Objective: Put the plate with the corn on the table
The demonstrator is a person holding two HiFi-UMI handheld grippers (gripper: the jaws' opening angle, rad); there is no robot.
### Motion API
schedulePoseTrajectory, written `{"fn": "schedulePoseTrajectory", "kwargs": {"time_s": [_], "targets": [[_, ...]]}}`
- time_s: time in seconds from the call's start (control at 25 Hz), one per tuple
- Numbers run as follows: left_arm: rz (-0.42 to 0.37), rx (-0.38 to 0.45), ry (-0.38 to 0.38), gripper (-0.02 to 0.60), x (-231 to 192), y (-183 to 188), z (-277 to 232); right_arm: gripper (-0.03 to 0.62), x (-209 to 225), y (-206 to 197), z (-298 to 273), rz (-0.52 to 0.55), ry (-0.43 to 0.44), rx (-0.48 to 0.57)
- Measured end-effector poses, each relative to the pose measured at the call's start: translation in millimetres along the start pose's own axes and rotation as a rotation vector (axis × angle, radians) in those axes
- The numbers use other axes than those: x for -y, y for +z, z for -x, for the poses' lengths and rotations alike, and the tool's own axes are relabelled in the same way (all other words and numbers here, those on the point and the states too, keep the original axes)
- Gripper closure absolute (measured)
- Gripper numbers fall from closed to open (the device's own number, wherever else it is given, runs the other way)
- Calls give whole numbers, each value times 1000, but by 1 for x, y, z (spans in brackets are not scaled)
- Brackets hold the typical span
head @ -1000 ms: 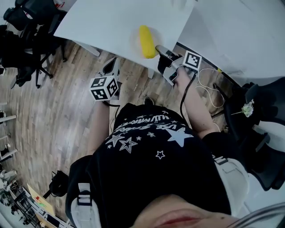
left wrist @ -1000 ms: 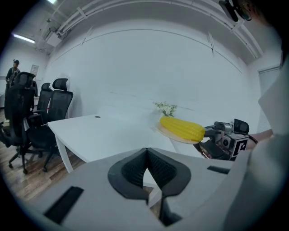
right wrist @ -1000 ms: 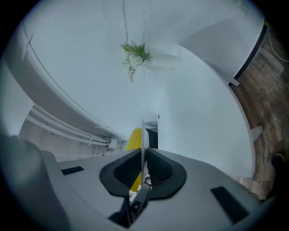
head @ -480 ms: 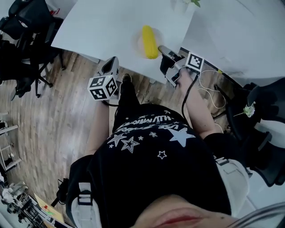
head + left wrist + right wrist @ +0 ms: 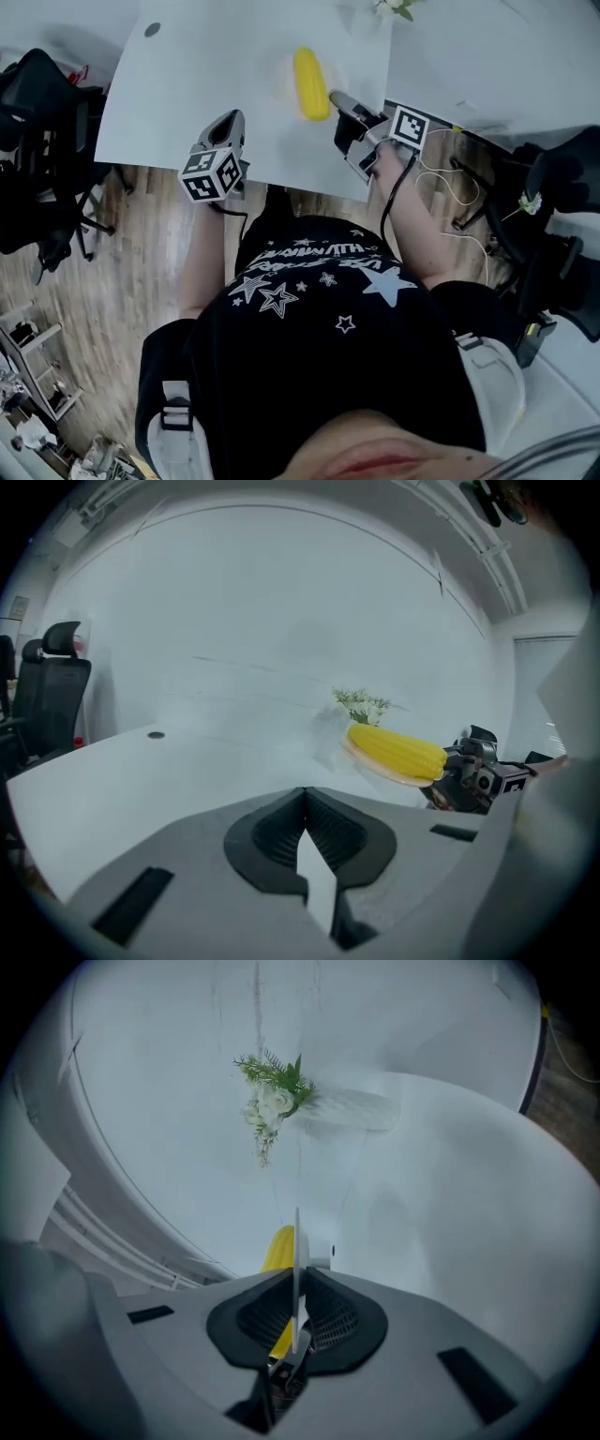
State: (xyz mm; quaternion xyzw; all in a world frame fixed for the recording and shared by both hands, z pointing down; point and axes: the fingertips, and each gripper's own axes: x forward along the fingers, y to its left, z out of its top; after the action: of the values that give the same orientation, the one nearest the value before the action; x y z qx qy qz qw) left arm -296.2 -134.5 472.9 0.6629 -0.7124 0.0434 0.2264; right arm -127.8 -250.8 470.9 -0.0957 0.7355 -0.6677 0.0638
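The right gripper (image 5: 337,101) was clamped on the rim of the plate (image 5: 373,765), with 1 corn (image 5: 397,749) lying on it. The plate was apparently raised over the desk (image 5: 187,84), not yet set down. At the plate's 8 o'clock in the head view, the left gripper (image 5: 231,123) was clenched on nothing. Lowering and release remained.

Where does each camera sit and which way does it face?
Head view: on the person's head, looking steeply down at the white table; torso, arms, left gripper and right gripper show.
Left gripper view: on the left gripper, looking across the table; its closed, empty jaws show.
Right gripper view: on the right gripper, looking along the plate rim clamped in its jaws.
Shared: corn in all three; flowers in both gripper views.
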Motion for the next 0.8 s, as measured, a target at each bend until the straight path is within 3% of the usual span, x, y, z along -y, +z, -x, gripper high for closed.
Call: {"fn": "schedulePoseTrajectory", "kwargs": {"time_s": [0.8], "targets": [[-107, -25, -254, 575, -67, 95, -152, 564, 30, 89, -81, -14, -78, 299]]}}
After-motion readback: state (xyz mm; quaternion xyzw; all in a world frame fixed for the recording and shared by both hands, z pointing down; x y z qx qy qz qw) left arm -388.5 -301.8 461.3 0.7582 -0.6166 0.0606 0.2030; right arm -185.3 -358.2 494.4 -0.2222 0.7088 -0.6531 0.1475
